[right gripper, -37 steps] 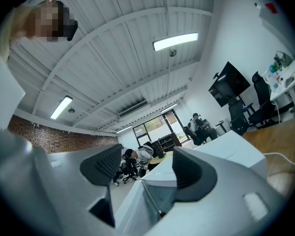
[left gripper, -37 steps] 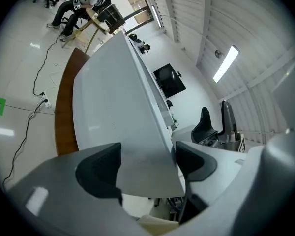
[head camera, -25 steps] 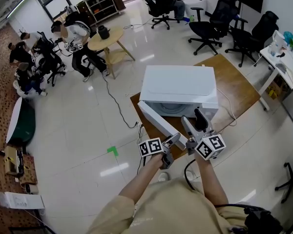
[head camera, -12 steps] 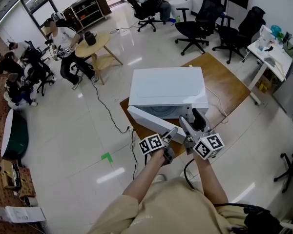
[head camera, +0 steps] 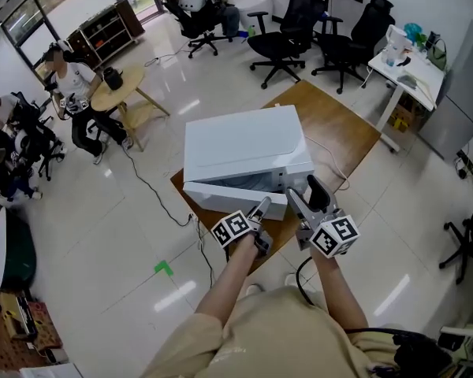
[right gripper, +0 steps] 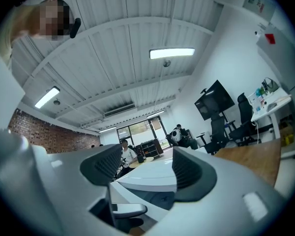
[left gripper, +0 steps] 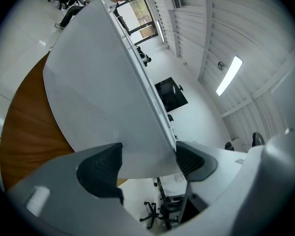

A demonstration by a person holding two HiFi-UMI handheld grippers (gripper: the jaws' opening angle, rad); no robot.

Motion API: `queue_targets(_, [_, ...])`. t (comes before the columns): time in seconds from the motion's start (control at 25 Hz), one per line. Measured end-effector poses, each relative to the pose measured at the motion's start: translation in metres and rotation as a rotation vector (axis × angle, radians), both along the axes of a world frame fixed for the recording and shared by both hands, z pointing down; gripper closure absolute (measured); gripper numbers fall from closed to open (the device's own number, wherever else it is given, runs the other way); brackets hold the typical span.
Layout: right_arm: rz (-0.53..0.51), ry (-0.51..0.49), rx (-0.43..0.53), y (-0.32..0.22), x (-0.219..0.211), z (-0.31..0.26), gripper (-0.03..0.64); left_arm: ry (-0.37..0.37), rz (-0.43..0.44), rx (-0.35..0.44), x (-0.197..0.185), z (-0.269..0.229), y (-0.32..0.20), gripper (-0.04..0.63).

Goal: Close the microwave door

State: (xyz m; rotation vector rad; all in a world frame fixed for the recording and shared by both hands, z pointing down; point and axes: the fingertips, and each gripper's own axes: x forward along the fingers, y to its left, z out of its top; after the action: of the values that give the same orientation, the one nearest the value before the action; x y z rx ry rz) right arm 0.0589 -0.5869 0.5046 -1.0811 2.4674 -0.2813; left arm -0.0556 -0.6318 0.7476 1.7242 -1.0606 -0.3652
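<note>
- Head view, nearest first: a person in a beige top holds 2 grippers out toward a white microwave (head camera: 244, 144).
- At the free end of the microwave door (head camera: 229, 198), the left gripper (head camera: 262, 208) has its jaws apart. The door's corner sits between them, and no pad clearly presses on it.
- Just to its right, the right gripper (head camera: 306, 195) hangs tilted upward, jaws apart with nothing between them.
- The door is ajar, nearly shut, with a narrow dark gap behind it.
- The microwave sits on a wooden tabletop (head camera: 343, 136).
- Beyond, black office chairs (head camera: 280, 42) and a round table (head camera: 118, 93) stand on glossy white floor.
</note>
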Motion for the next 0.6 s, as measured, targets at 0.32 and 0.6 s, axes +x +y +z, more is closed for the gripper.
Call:
queue_targets(0.32, [0.060,0.008,-0.004,0.006,0.017,-0.004,0.305,0.015,0.013,-0.031,0.003,-0.004,-0.016,0.245])
queue_targets(0.6, [0.071,0.017,-0.005,0.007,0.015,-0.006,0.305,0.016,0.027,-0.032,0.004,-0.004,-0.028,0.249])
